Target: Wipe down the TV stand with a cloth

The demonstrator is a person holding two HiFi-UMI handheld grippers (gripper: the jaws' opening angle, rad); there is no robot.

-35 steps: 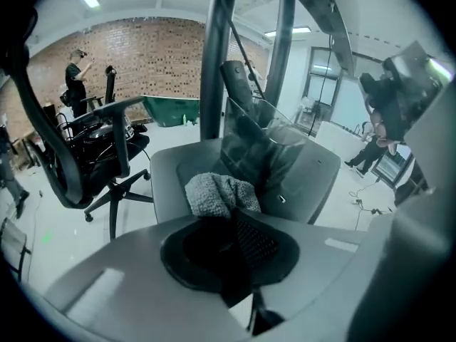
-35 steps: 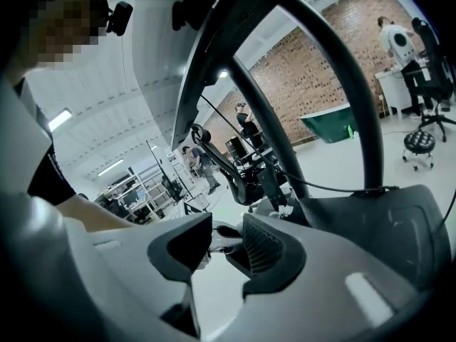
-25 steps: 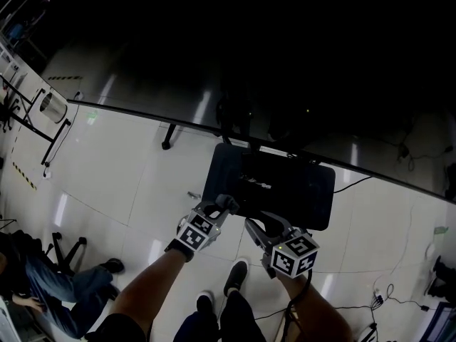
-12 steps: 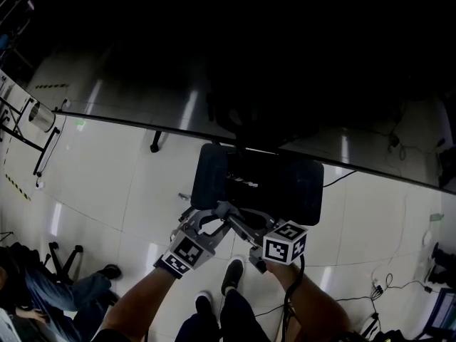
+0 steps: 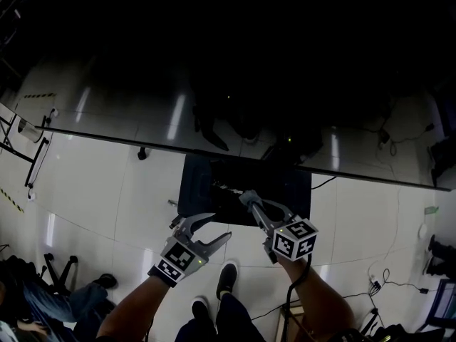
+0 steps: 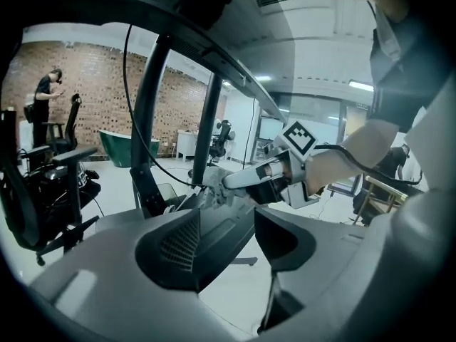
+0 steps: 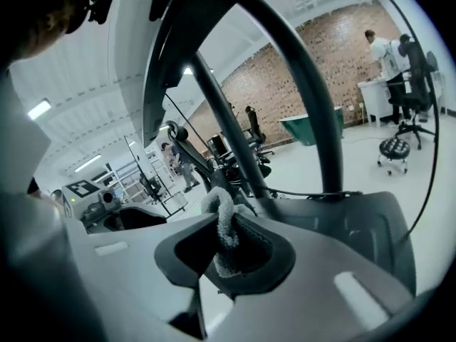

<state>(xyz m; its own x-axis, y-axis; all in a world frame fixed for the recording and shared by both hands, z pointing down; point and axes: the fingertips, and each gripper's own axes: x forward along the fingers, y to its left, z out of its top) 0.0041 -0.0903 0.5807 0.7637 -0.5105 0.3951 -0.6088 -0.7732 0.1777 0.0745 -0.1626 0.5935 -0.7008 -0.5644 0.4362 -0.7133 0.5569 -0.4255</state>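
— Fingers (image 7: pixel 265 254) of the right gripper (image 5: pixel 249 199): closing, already pinching the cloth (image 7: pixel 222 226) between the pads.
— And on the left gripper (image 5: pixel 210 228)?
— Fingers (image 6: pixel 174 244): spreading wide, nothing between them.
— Place of the cloth?
— Bunched at the right gripper's tips, grey and nubbly, over the near edge of the TV stand (image 5: pixel 206 184). Hard to tell whether touching the black base.
— Place of the left gripper?
— Just beside the right, nearer the body, off the base, above the pale floor (image 5: pixel 92 184).
— Farther out?
— A dark shoe (image 5: pixel 226 276) below the grippers. A person (image 5: pixel 71 301) low at the left. Beyond, a brick wall (image 6: pixel 92 84) and an office chair (image 6: pixel 43 184).
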